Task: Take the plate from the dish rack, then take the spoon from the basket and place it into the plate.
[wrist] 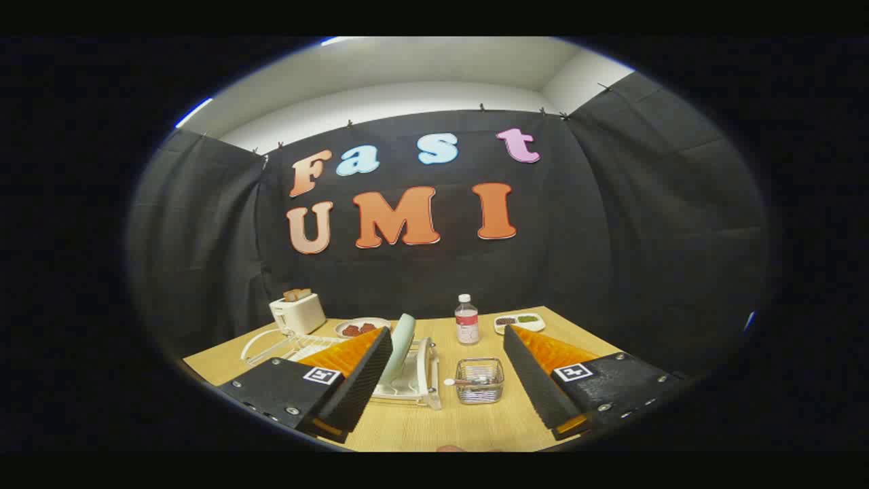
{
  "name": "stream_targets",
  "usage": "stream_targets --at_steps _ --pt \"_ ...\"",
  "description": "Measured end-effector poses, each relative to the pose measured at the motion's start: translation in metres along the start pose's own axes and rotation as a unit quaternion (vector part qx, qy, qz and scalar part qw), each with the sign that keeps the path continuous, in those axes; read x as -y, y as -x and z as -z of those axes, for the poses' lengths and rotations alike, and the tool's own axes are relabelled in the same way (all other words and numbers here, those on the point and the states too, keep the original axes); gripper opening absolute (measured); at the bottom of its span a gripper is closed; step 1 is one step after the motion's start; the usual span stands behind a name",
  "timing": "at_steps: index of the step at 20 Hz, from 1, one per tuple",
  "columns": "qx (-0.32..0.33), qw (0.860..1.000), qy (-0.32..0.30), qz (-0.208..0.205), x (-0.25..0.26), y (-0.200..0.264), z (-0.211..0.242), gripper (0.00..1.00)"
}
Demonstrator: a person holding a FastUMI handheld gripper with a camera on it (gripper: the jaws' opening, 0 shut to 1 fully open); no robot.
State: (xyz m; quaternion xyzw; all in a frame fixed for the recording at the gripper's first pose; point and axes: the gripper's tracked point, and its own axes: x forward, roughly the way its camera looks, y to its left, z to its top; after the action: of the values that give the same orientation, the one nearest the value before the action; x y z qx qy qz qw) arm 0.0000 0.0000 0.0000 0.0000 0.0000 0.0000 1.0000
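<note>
Tool (445, 390) wide and empty, plate (400, 346) upright in dish rack (424, 380), spoon (468, 382) across basket (480, 380) just right.

Bare table (441, 424) lies between the spread fingers of the gripper (445, 397), which hold nothing. Ahead, the rack (414, 380) with the upright plate (400, 346) stands just beside the basket (479, 380); a bottle (466, 319) stands behind the basket.

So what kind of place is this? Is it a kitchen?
Probably a pretend kitchen in a test booth: a wooden table with a toaster, a dish rack holding a plate, and black cloth walls. The gripper is open.
</note>
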Motion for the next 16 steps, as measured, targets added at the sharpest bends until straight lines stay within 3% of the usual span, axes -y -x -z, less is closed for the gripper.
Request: stream_targets --at_steps 16 --pt "-0.017 1.000 0.004 0.013 0.010 0.000 0.012 0.98"
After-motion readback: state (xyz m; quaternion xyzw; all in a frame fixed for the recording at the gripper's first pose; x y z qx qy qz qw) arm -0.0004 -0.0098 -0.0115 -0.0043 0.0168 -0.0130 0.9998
